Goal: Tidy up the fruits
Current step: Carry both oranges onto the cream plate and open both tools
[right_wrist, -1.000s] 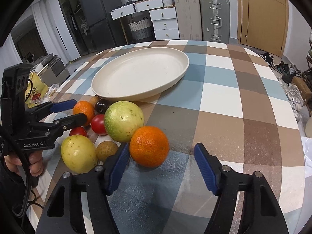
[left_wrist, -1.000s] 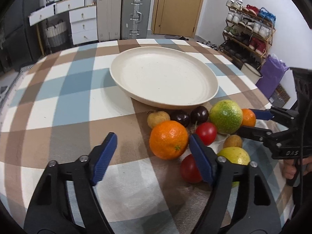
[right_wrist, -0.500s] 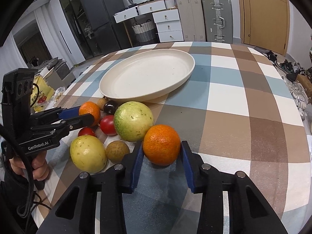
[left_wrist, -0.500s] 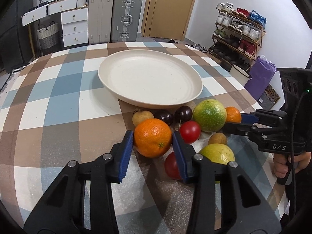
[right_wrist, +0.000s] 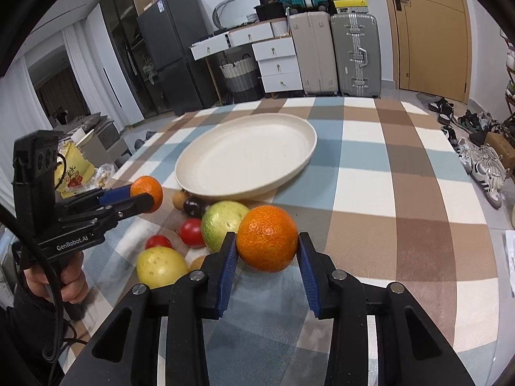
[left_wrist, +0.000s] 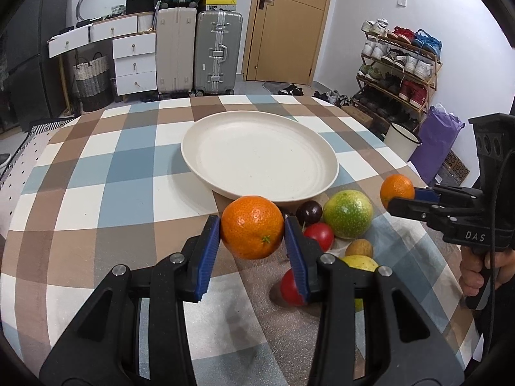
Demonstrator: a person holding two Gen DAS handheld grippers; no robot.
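Jaws of the left gripper [left_wrist: 252,236] are clamping an orange [left_wrist: 252,227] at its widest part in the left wrist view, after closing in on it over the past moment, and the fruit is hanging clear of the checked bench [left_wrist: 96,199] in the lower middle of the frame. Above it, at frame centre, the cream plate [left_wrist: 206,135] is sitting bare. To carry this step well, the fruit should be travelling high enough to clear the plate's near rim, then coming down toward the middle before any release. Right of the orange, the cherry [left_wrist: 309,212], green fruit [left_wrist: 347,214] and red tomato [left_wrist: 318,236] are crowding the rim, so a straight upward path in the frame is avoiding them. At the right edge, the right gripper [left_wrist: 402,197] is holding a second orange [left_wrist: 396,190] in a person's hand [left_wrist: 476,273].

In the right wrist view, the right gripper [right_wrist: 267,252] is pinching its orange [right_wrist: 267,238] between both blue pads, low at centre, also after closing just now. The plate [right_wrist: 309,148] is lying above and slightly left. At left, the left gripper [right_wrist: 141,194] is showing with its fruit [right_wrist: 146,193]. Both hands are heading for one dish, I judge, so staggering the drops, one fruit toward each side, should be keeping them from colliding or rolling together.
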